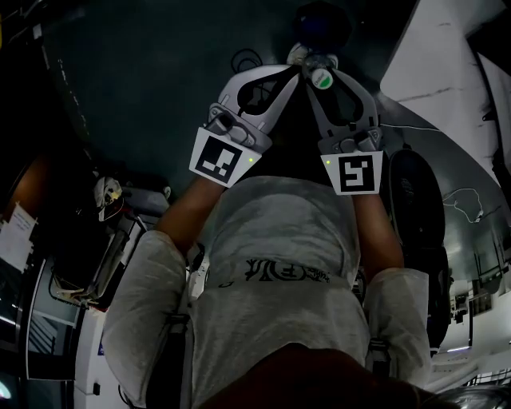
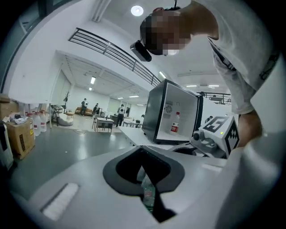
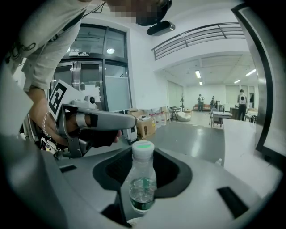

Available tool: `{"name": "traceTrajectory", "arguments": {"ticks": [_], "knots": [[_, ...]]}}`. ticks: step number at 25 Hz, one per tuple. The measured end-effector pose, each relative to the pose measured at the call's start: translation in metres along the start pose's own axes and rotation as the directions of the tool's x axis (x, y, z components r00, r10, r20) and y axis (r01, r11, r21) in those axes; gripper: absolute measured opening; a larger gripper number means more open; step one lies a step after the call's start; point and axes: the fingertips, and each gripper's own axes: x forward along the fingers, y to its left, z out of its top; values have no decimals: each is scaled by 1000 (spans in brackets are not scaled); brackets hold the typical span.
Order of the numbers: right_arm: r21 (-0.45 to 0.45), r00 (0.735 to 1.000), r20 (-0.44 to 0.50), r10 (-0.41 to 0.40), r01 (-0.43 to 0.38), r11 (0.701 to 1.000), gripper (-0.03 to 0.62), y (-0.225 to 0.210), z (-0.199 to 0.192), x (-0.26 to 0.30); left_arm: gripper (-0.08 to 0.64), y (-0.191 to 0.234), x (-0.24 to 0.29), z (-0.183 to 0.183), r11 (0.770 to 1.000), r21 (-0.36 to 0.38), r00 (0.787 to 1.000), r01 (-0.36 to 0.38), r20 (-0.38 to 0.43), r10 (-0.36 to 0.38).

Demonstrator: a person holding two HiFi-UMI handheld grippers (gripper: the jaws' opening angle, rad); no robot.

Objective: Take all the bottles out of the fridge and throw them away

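I'm pinching white-capped bottle (image 3: 143, 165) upright in right gripper (image 3: 142, 188). Left gripper (image 2: 147, 190) clamping green-labelled bottle (image 2: 148, 199), mostly hidden. Red-labelled bottle (image 2: 175, 123) standing in open fridge (image 2: 156, 107), ahead-right of left jaws.

We see a big open hall w/ glossy grey floor (image 2: 58, 147), white walls, a balcony railing (image 2: 111, 49) high up, a round ceiling light (image 2: 137, 10) + strip lights, cardboard boxes (image 2: 20, 136) by the wall, tables (image 2: 105, 123) & a few people (image 2: 84, 105) far back, tall glass doors (image 3: 96, 76) opp. side.
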Motion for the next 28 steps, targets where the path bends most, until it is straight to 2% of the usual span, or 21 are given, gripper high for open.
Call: {"name": "traceTrajectory", "arguments": {"ticks": [12, 17, 20, 24, 28], "knots": [[-3, 1000, -7, -14, 14, 1000, 149, -2, -46, 22, 8, 9, 3, -47, 1000, -21, 1000, -16, -11, 16], [-18, 999, -50, -9, 9, 1000, 149, -5, -68, 31, 8, 13, 9, -66, 1000, -20, 1000, -11, -14, 11], [13, 998, -64, -26, 27, 1000, 149, -8, -83, 33, 8, 15, 15, -78, 1000, -26, 1000, -11, -21, 10], [3, 996, -82, -41, 42, 999, 149, -13, -100, 39, 8, 20, 20, -92, 999, -51, 999, -18, -33, 16], [16, 995, -69, -68, 69, 997, 149, -22, -112, 47, 8, 22, 28, -105, 999, -47, 999, -7, -45, 5]]}}
